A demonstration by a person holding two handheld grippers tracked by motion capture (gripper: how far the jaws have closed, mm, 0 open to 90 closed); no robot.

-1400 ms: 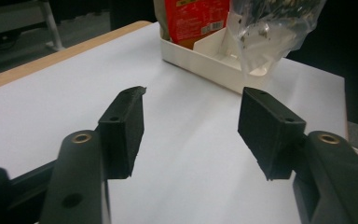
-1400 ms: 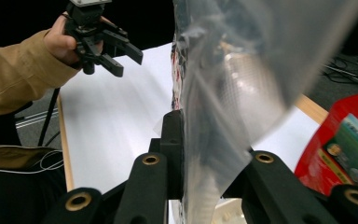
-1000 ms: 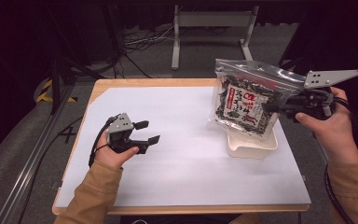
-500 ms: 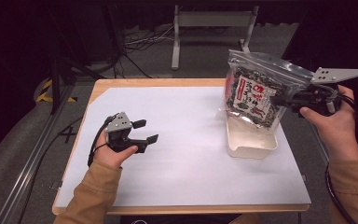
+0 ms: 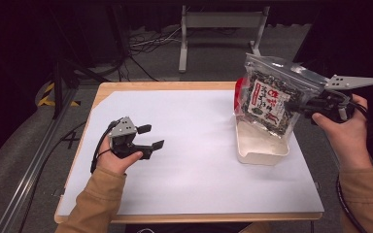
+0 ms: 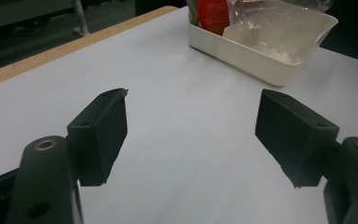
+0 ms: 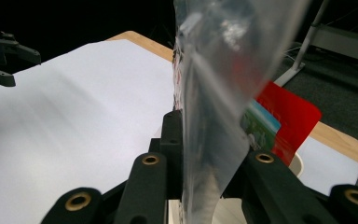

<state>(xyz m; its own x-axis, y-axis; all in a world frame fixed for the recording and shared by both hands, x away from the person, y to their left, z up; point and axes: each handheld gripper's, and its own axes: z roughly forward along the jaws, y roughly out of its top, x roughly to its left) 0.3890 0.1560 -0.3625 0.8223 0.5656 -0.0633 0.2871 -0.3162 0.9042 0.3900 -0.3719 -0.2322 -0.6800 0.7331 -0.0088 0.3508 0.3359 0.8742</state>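
High view: we see right claw (image 5: 305,106) clamped on bag (image 5: 269,97) above tray (image 5: 262,145) | left claw (image 5: 148,137) wide over tabletop (image 5: 199,184)

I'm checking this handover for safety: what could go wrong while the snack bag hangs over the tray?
The right gripper pinches only the side edge of the snack bag, so the slick plastic might slip. The bag hangs tilted above the white tray and could drop outside it. The left gripper rests open, far off, likely too distant to help.
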